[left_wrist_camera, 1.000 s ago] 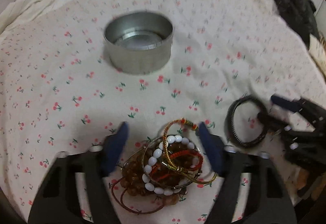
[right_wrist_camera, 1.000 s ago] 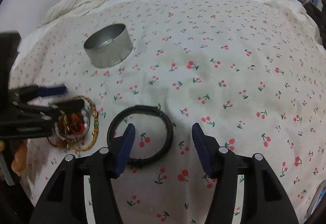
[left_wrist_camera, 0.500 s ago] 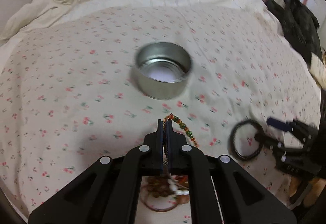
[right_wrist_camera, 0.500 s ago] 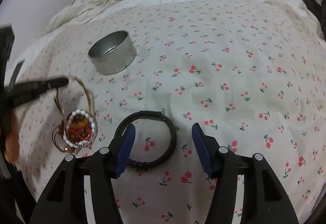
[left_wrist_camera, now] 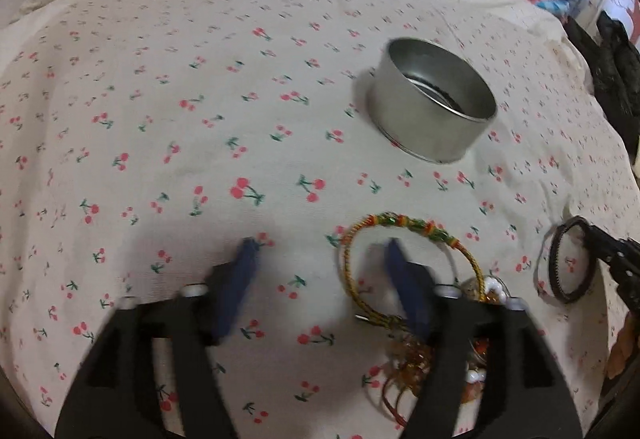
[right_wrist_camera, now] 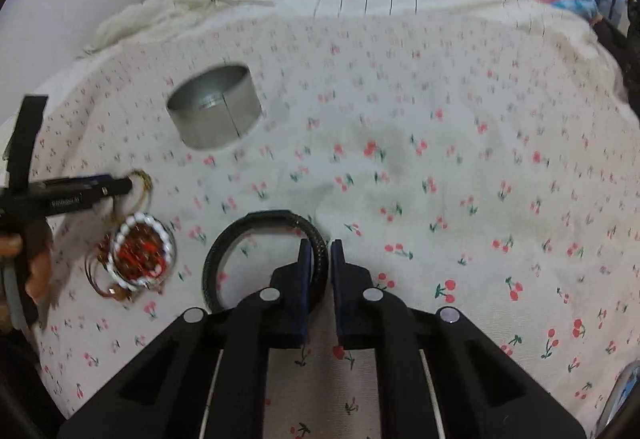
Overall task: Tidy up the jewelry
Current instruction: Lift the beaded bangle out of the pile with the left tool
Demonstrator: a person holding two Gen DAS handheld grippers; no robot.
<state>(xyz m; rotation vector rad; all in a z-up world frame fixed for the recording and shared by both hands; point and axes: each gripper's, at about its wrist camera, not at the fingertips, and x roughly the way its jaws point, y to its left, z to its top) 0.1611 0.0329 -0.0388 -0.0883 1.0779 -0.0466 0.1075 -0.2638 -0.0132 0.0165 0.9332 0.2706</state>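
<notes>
The left gripper (left_wrist_camera: 318,267) is hovering with its fingers (left_wrist_camera: 404,285) spread apart, one poking through the woven bracelet (left_wrist_camera: 412,225) atop the bracelet pile (right_wrist_camera: 138,255), nearer the camera than the metal tin (left_wrist_camera: 434,101). The right gripper (right_wrist_camera: 319,259) is pinching the black bracelet (right_wrist_camera: 264,219) on the bed (right_wrist_camera: 440,143), just beside that pile.

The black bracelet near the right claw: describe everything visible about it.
The black bracelet is a dark round band with a braided or ribbed texture, possibly leather or cord. The right claw is closed on its right-hand side, a fingertip either side of the band. Whether it lies flat on the cherry-print sheet or is slightly lifted is unclear. It sits apart from the bead pile; nothing else touches it.
</notes>
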